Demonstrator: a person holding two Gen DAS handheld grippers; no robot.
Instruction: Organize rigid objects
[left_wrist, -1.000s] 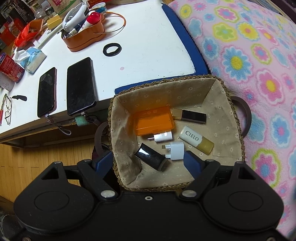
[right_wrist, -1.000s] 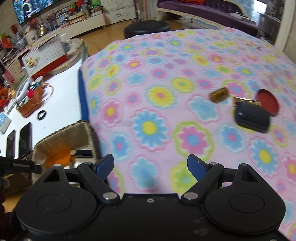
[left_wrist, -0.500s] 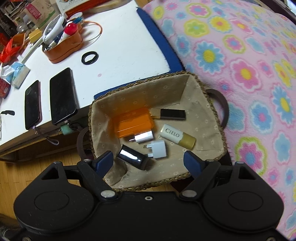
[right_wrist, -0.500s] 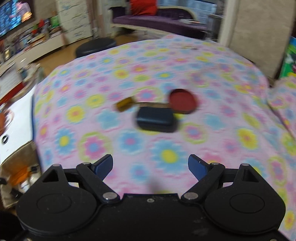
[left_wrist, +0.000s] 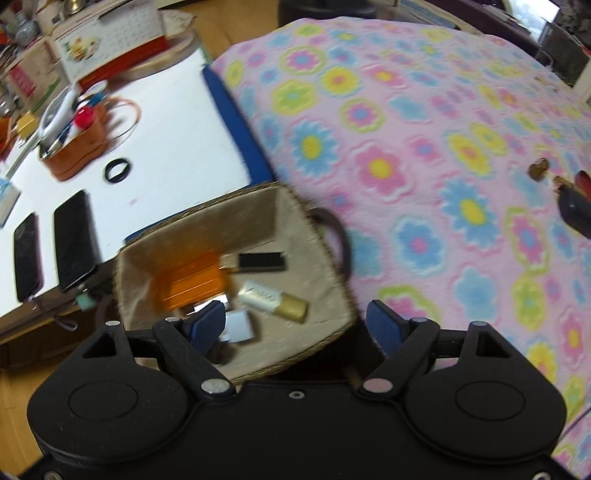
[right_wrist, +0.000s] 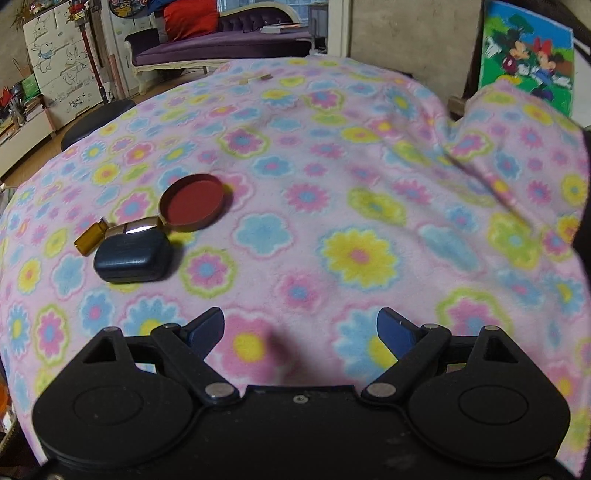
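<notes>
Right gripper (right_wrist: 300, 328), jaws wide apart and empty, now swung from basket toward dark blue rounded case (right_wrist: 132, 257), amber vial (right_wrist: 89, 240) and round red lid (right_wrist: 193, 202), left of frame. Left gripper (left_wrist: 296, 322) likewise empty, now off-centre above lined wicker basket (left_wrist: 312, 229). Next pickup likely.

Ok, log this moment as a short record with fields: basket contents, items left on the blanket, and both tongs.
basket: orange box, black stick, white-and-gold tube, white plug
blanket: dark blue case, amber vial, silver tube, red lid
left tongs: open, empty
right tongs: open, empty
</notes>
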